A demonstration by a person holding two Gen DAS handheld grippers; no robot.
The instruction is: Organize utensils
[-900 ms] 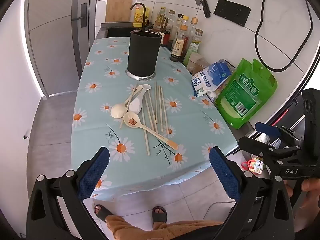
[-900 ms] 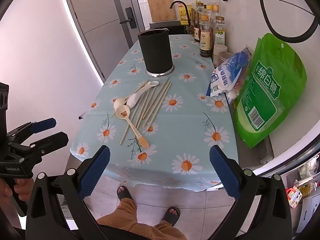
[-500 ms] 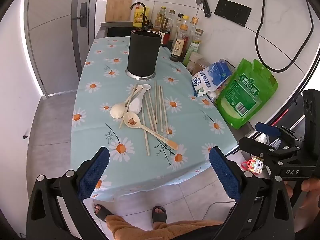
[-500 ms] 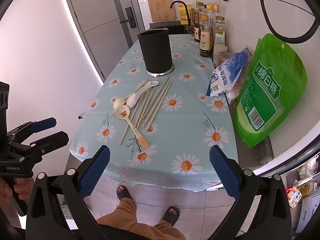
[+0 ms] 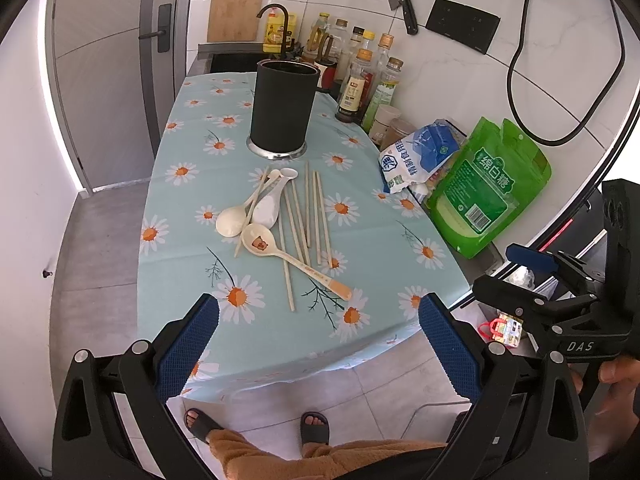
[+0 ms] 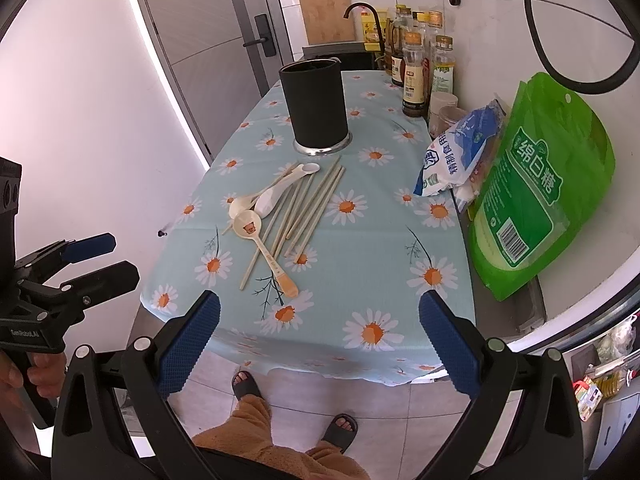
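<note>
A black cylindrical utensil holder [image 5: 283, 110] [image 6: 317, 109] stands upright on the daisy tablecloth [image 5: 376, 264]. In front of it lie several pale chopsticks [image 5: 316, 216] [image 6: 316, 208] and three spoons: a cream one [image 5: 230, 222], a white one [image 5: 269, 210], and one with a bear print and an orange-tipped handle [image 5: 296, 258] [image 6: 266, 250]. My left gripper [image 5: 318, 344] is open and empty, held off the table's near edge. My right gripper [image 6: 318, 342] is open and empty too, also short of the table; it shows at the right of the left wrist view [image 5: 516, 268].
A green sugar bag [image 5: 486, 188] and a blue-white salt bag [image 5: 416, 156] lie at the table's right side against the wall. Sauce bottles [image 5: 360, 80] stand behind the holder, beside a sink and faucet [image 5: 276, 20]. The person's sandalled feet [image 5: 256, 424] are below the table edge.
</note>
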